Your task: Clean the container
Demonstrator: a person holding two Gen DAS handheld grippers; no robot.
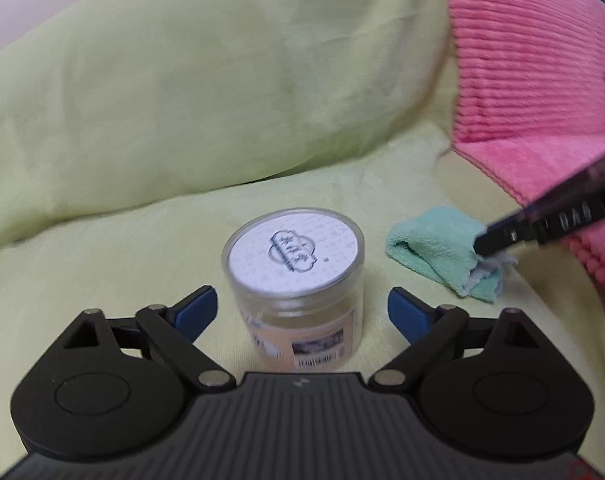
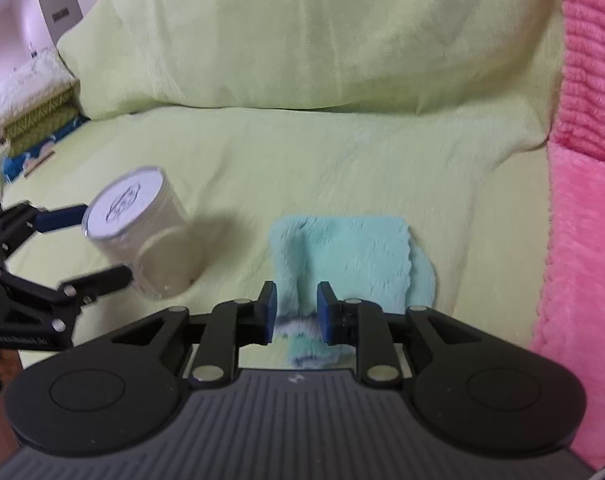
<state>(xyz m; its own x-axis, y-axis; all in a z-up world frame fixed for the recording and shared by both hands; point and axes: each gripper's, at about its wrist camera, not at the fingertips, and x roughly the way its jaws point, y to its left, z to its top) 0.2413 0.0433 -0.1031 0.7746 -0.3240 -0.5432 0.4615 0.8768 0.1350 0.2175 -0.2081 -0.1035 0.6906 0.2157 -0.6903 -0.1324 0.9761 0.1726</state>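
Note:
A clear round container (image 1: 298,280) with a white printed lid stands upright on the yellow-green cover. My left gripper (image 1: 302,314) is open, its blue pads on either side of the container without touching it. The container also shows in the right wrist view (image 2: 142,232), between the left gripper's fingers (image 2: 62,216). A folded mint-green cloth (image 2: 350,256) lies to the container's right. My right gripper (image 2: 297,312) has its jaws narrowed around the cloth's near edge, gripping a fold. The cloth shows in the left wrist view (image 1: 434,248) with the right gripper's finger (image 1: 498,236) on it.
The yellow-green cover (image 1: 182,120) drapes over a cushion behind and the seat below. A pink ribbed blanket (image 1: 534,80) lies to the right, close to the cloth. Stacked cushions (image 2: 34,108) sit at the far left.

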